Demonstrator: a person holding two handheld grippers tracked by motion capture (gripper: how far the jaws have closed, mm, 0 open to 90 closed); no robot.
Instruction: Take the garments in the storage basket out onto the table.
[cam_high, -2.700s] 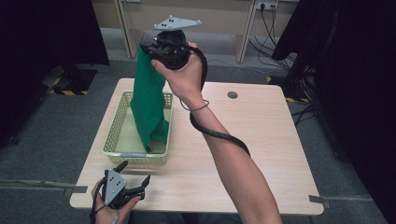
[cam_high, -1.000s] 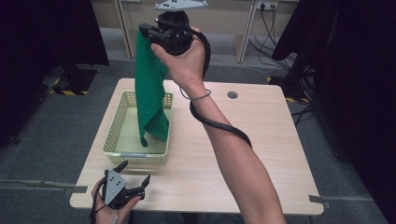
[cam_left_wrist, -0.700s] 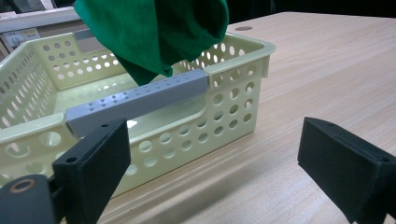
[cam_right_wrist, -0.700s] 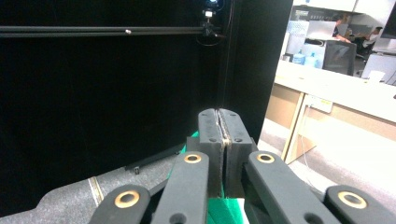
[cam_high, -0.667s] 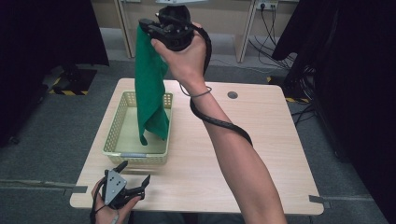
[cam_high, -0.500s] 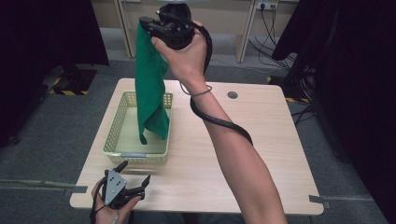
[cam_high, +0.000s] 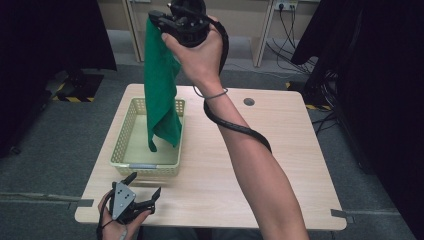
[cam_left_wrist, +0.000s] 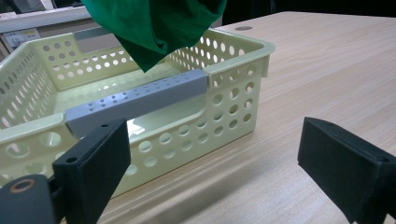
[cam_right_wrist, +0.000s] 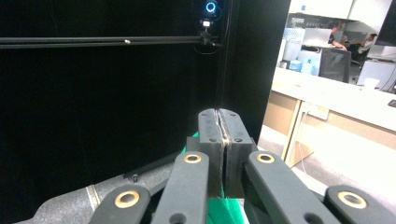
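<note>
A green cloth (cam_high: 160, 85) hangs full length from my right gripper (cam_high: 156, 17), which is held high above the table and is shut on the cloth's top edge. In the right gripper view the two jaws press together with a strip of green cloth (cam_right_wrist: 224, 212) showing below my right gripper (cam_right_wrist: 223, 123). The cloth's lower end (cam_left_wrist: 154, 28) dangles over the pale yellow perforated basket (cam_high: 129, 157), clear of its floor. My left gripper (cam_high: 146, 186) rests low at the table's front left corner, open and holding nothing. My left gripper (cam_left_wrist: 210, 158) faces the basket's (cam_left_wrist: 233, 70) near wall.
The basket has a grey handle bar (cam_left_wrist: 135, 100) on its near rim. The wooden table (cam_high: 280, 165) has a round cable hole (cam_high: 249, 102) at the back right. Black curtains stand at both sides, and cabinets behind the table.
My right hand has lifted the cloth a little higher and its lower end has risen above the basket. The left gripper has stayed where it was.
</note>
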